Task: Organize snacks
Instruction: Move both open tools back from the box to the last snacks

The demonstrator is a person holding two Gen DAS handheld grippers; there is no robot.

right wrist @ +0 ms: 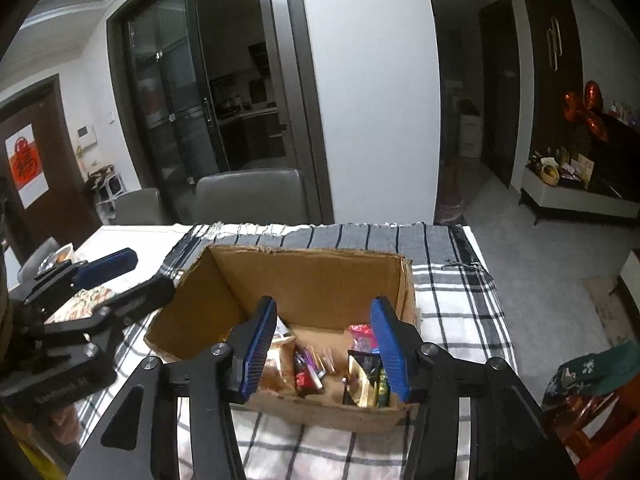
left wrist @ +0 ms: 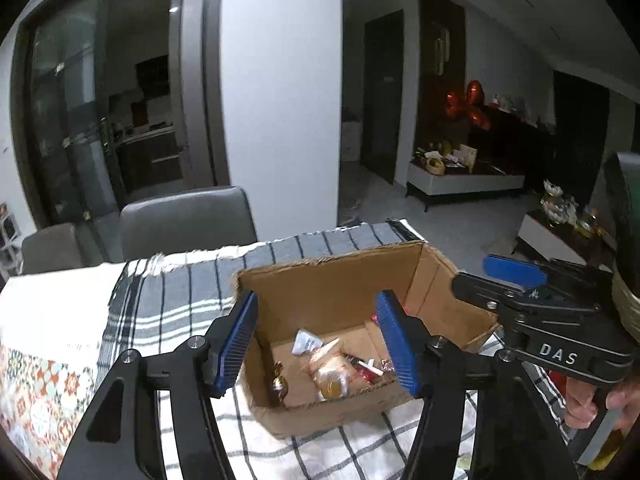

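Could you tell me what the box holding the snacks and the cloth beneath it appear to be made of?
The box looks like plain brown corrugated cardboard, matte, with ragged torn top edges. The cloth looks like woven fabric, probably cotton, white with dark checks, wrinkled and fringed at its far edge.

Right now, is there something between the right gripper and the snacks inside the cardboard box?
Nothing visible blocks it. The right gripper hangs open above the open-topped cardboard box, with the snacks directly below between its fingers. The left gripper is off to the side.
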